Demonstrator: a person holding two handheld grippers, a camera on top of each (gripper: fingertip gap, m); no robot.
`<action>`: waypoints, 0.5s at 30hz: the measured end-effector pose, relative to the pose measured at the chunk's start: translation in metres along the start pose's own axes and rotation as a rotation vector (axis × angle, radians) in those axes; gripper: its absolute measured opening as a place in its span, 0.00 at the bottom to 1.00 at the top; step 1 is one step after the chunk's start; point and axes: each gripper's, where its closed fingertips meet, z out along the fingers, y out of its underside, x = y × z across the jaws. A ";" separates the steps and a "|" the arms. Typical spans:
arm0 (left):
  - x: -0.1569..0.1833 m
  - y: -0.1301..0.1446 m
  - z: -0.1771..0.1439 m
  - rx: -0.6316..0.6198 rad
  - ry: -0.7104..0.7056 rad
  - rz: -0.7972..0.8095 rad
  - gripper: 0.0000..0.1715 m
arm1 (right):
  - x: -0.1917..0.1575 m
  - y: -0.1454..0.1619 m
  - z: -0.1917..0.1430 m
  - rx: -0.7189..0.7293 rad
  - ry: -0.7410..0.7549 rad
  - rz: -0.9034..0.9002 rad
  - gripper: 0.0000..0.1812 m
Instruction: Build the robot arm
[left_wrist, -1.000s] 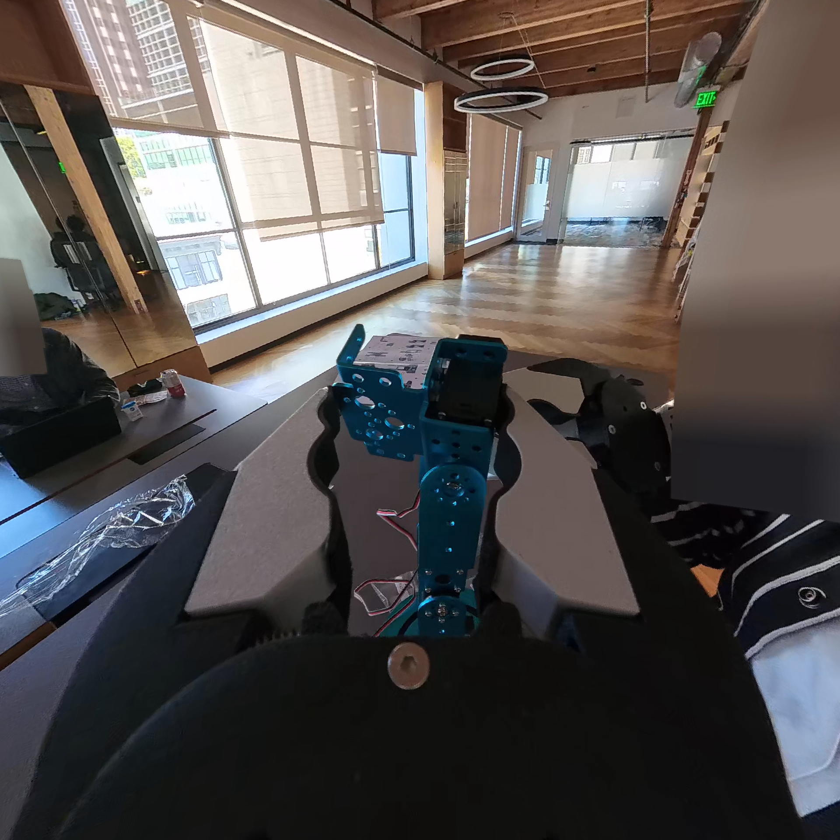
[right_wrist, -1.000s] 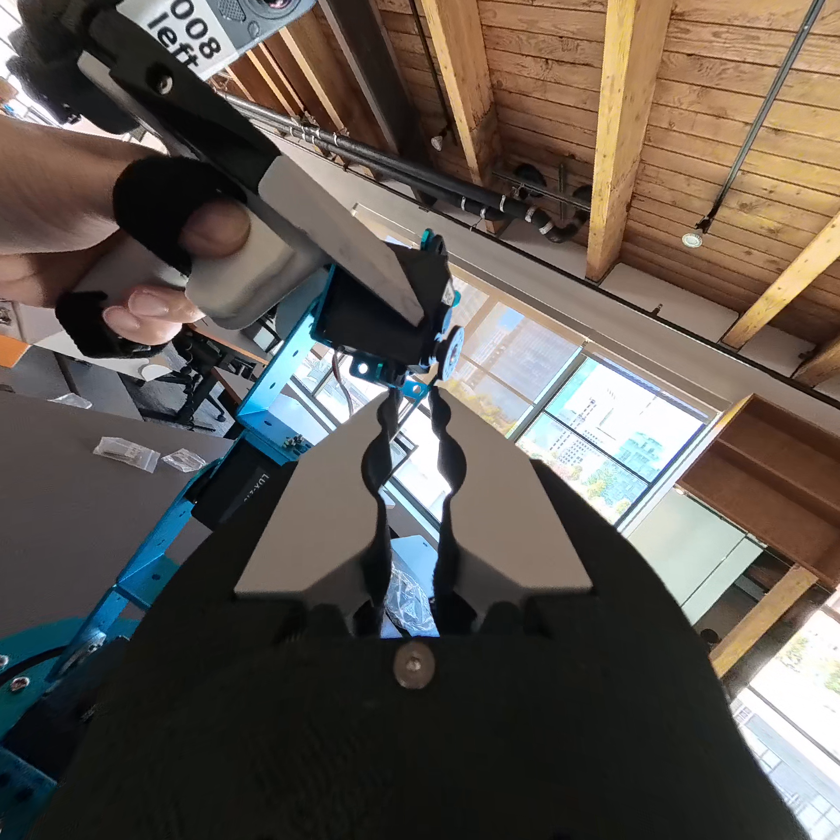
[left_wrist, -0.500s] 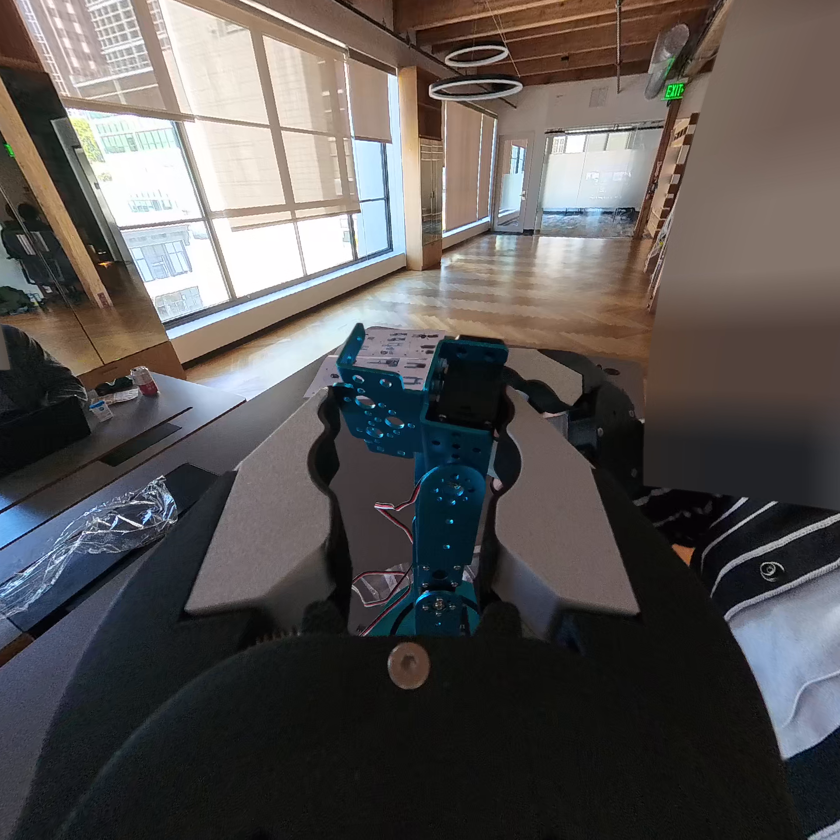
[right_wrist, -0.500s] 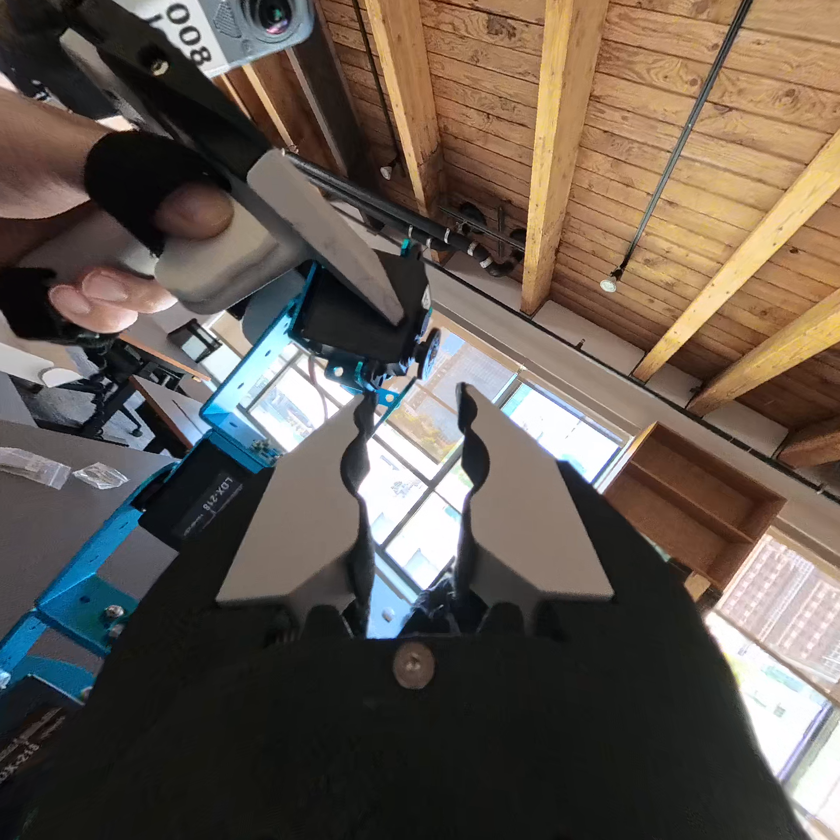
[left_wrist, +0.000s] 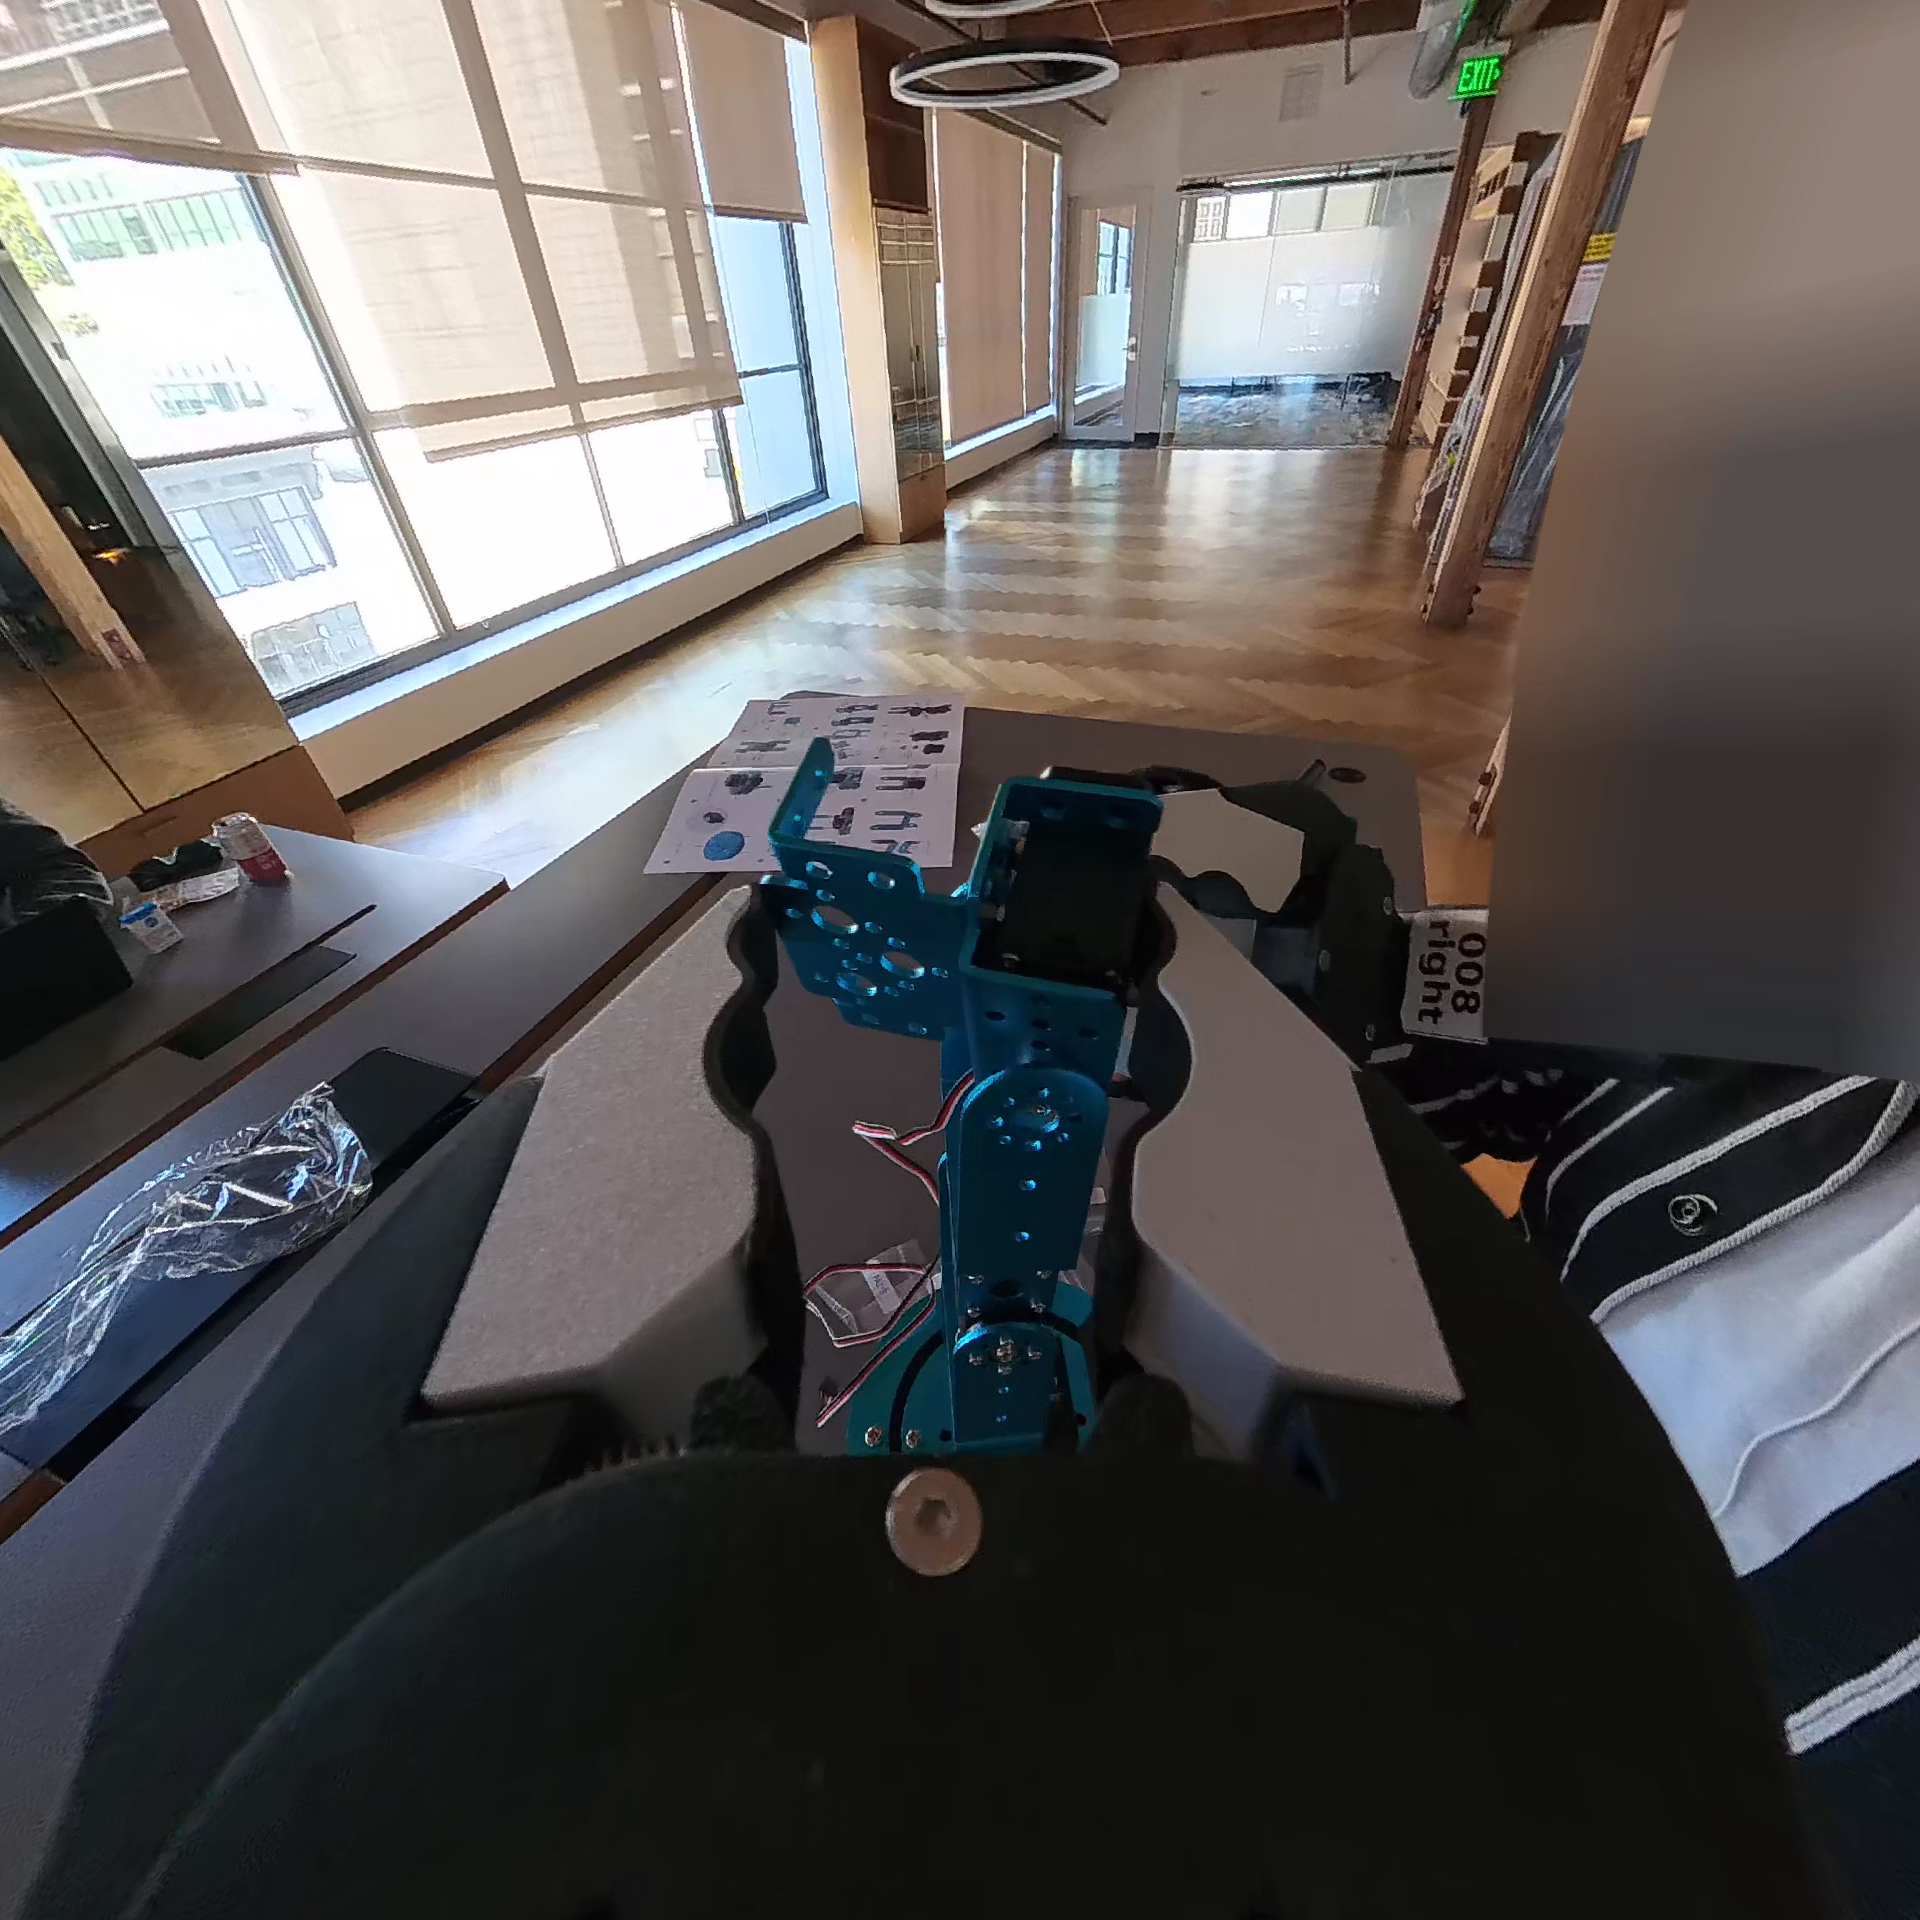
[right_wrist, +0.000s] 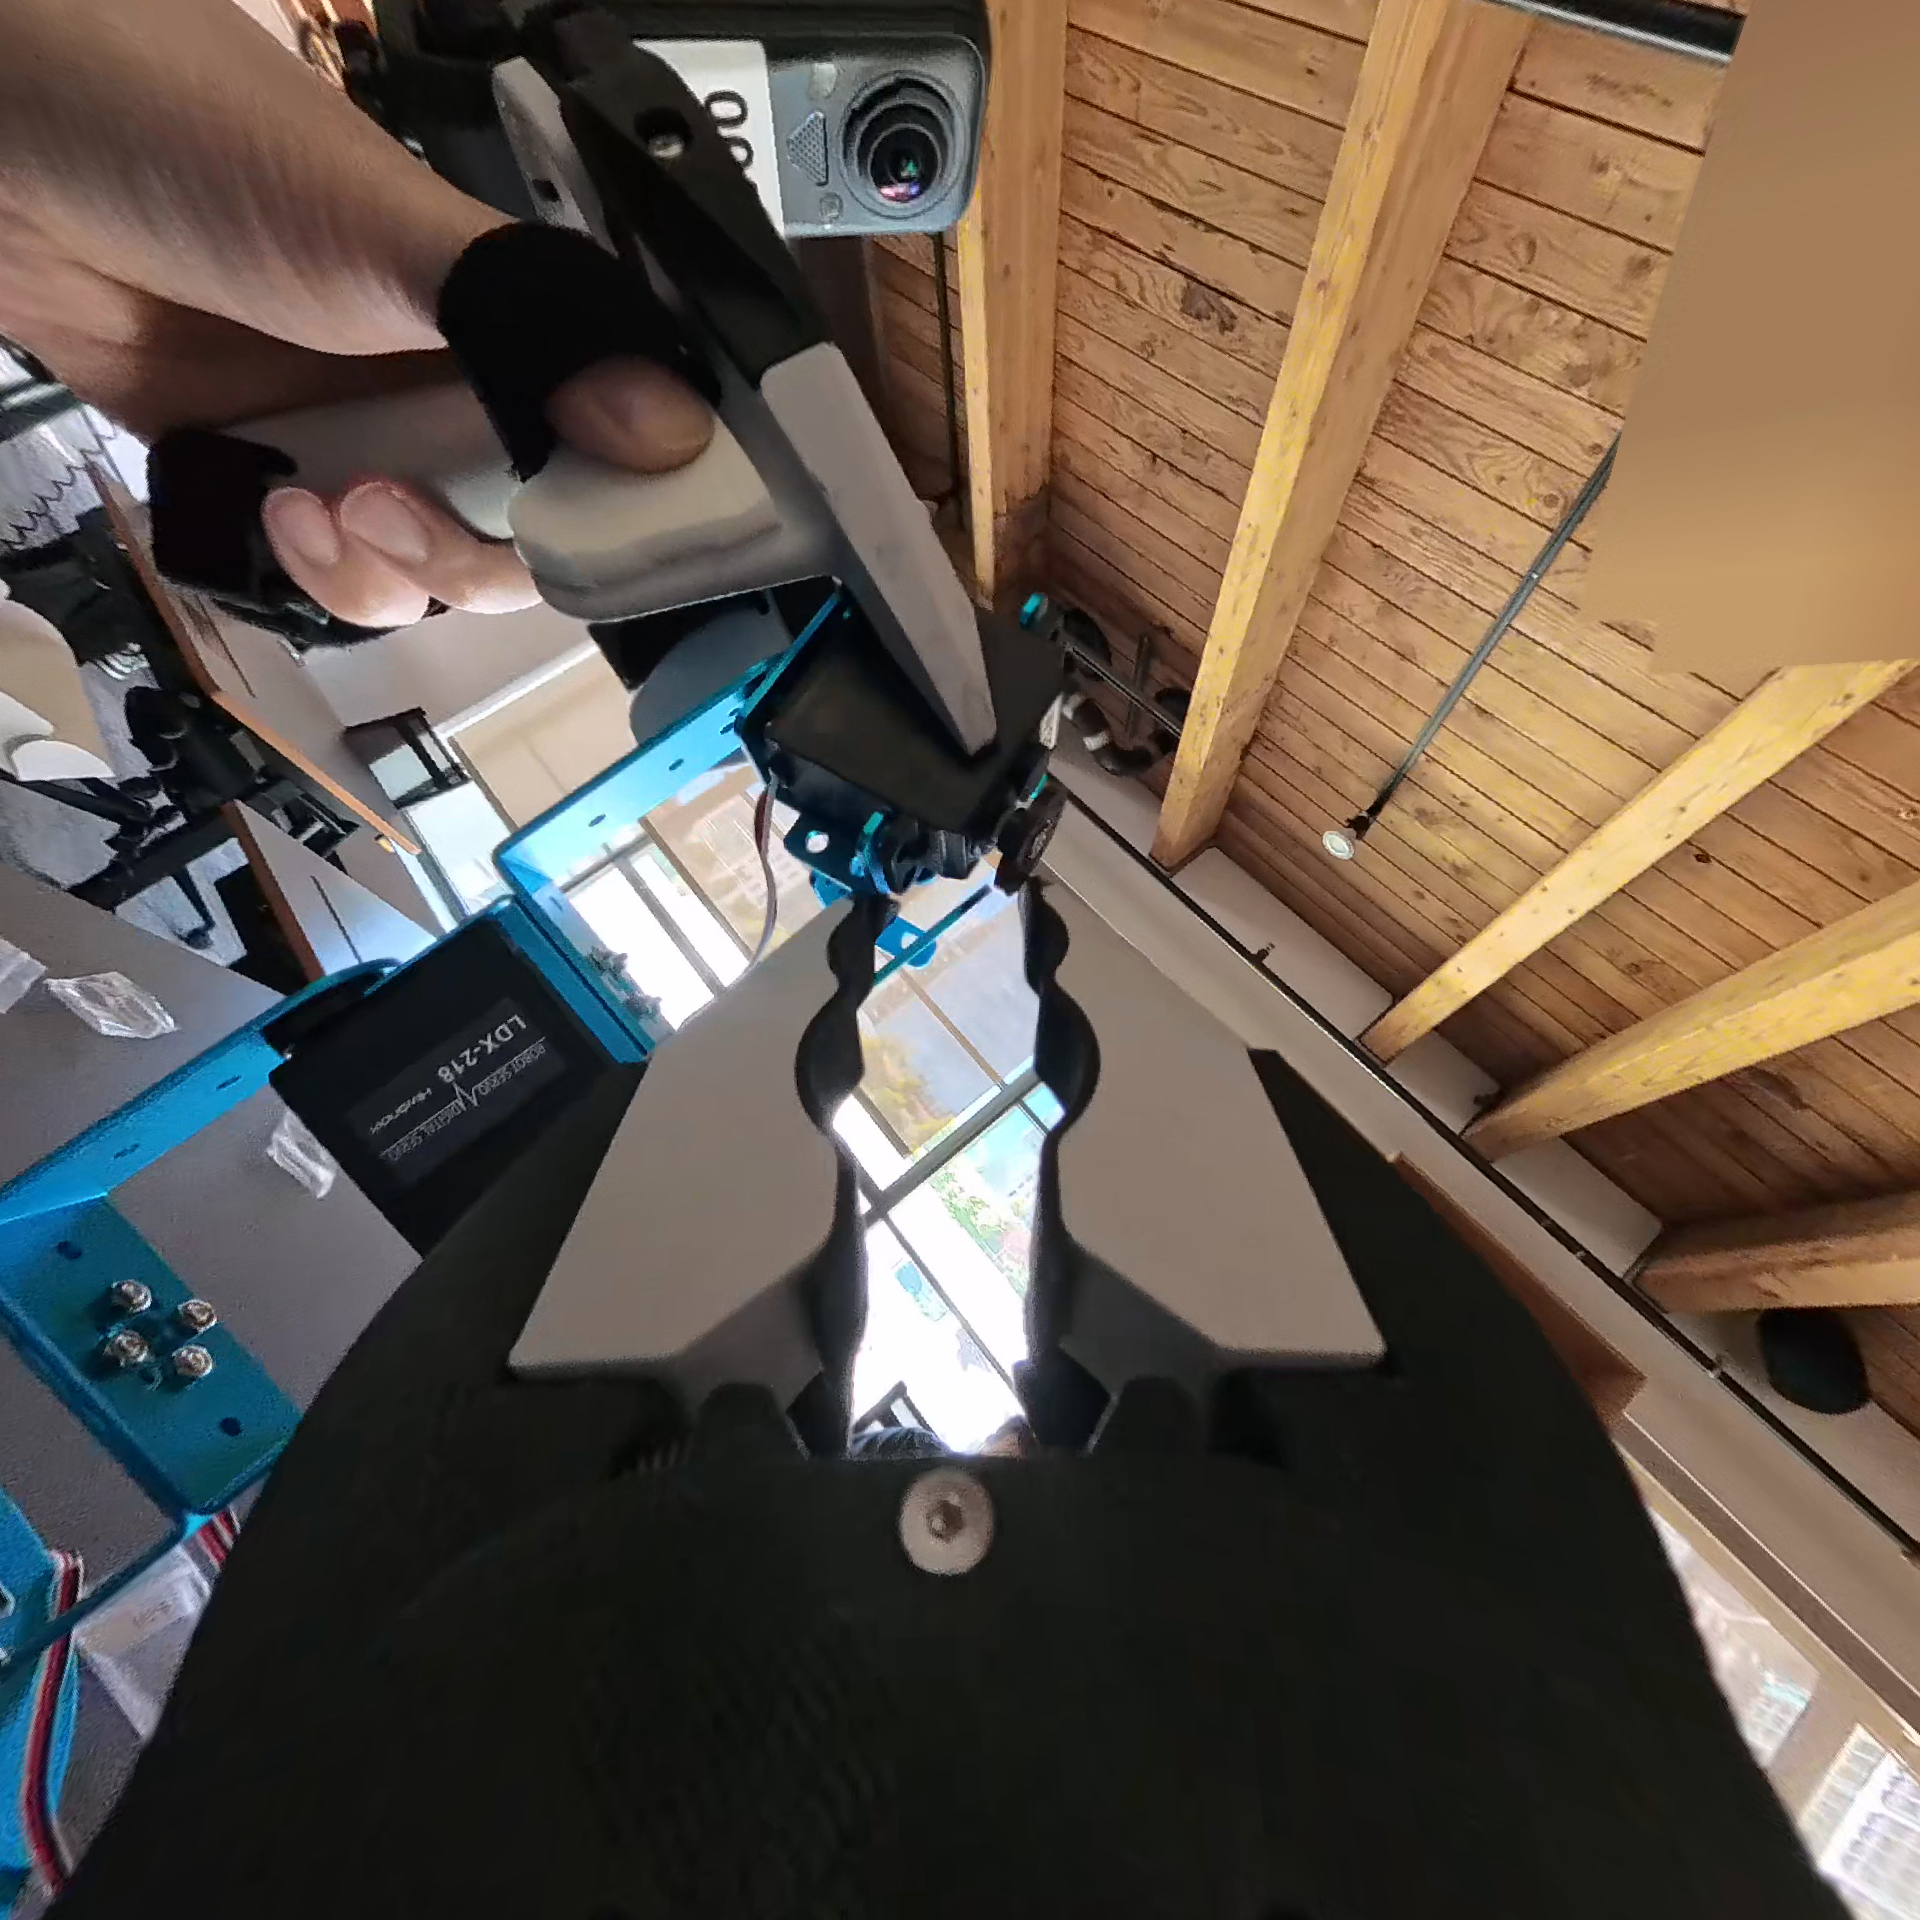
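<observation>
- Clamping the black motor block (left_wrist: 1070, 894) atop the blue metal arm (left_wrist: 1023, 1174), the left gripper (left_wrist: 951, 925) has not let go since a second ago; the arm stands on the table (left_wrist: 1195, 748).
- Its view has swung, bringing a printed sheet (left_wrist: 862, 769) fully into sight.
- The right gripper (right_wrist: 940, 904), almost closed a second ago, now shows a narrow gap and holds nothing, its tips just under the motor block's round disc (right_wrist: 1029, 831).
- Whether those tips touch the disc is hard to tell.
- The arm's base is hidden behind the left gripper's body.
</observation>
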 end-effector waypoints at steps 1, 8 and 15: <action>0.001 0.000 0.001 -0.002 0.003 0.001 0.39 | 0.000 0.000 -0.001 0.007 -0.007 -0.005 0.15; 0.002 0.001 0.002 -0.005 0.019 -0.002 0.39 | 0.000 -0.002 -0.002 0.036 -0.061 -0.025 0.16; 0.003 0.004 0.002 -0.001 0.019 -0.008 0.39 | -0.003 -0.006 -0.007 0.081 -0.133 -0.022 0.17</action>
